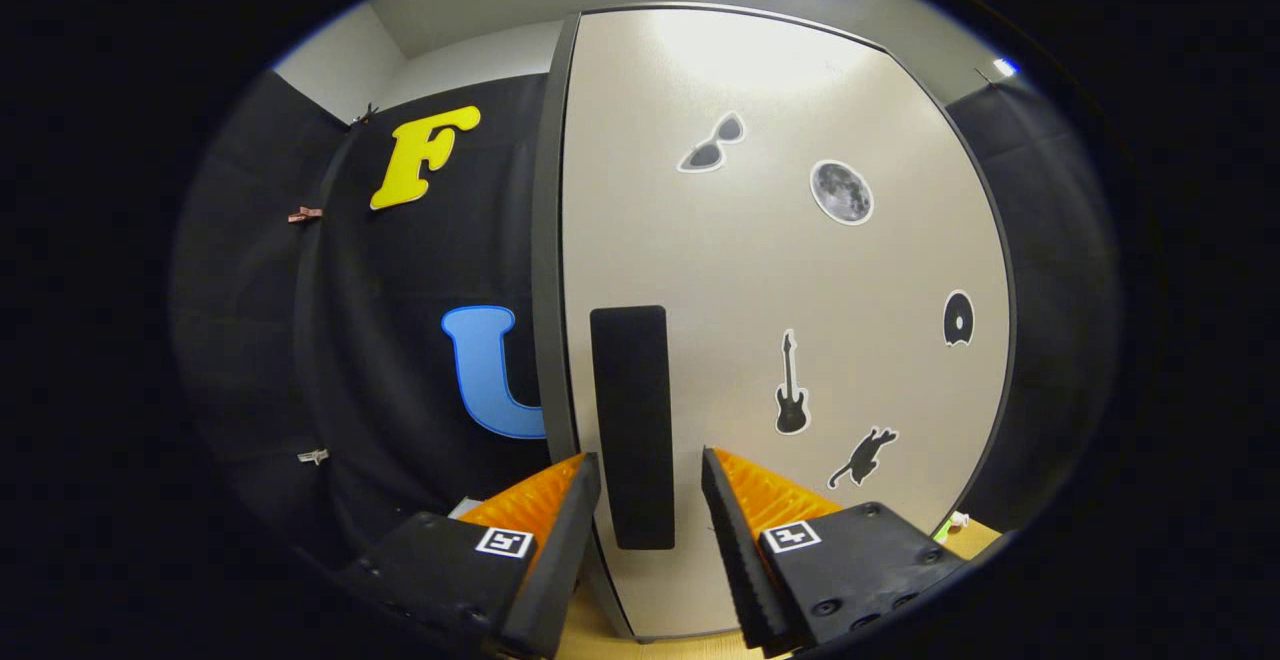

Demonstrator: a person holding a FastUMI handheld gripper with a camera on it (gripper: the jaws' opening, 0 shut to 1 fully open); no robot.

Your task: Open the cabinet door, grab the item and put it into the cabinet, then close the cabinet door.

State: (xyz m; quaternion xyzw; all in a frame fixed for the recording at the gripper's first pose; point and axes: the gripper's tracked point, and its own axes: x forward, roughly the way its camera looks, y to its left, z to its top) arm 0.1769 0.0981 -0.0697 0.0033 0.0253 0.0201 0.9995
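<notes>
A pale cabinet door (pixel 760 270) with a dark frame stands shut right in front of me, close up. A tall black handle pad (pixel 632 410) sits near the door's left edge. My gripper (pixel 650 470) is open, and the handle's lower part lies between the two fingertips, with a gap on each side. The door carries small stickers: sunglasses (pixel 712 145), a moon (pixel 841 192), a guitar (pixel 791 387), a cat (pixel 864 455) and a dark disc (pixel 958 319).
Black cloth wall (pixel 420 270) runs left of the cabinet and also to its right. A wooden table surface (pixel 970 538) shows at the cabinet's foot, with a small green and white thing (pixel 950 524) at the right corner.
</notes>
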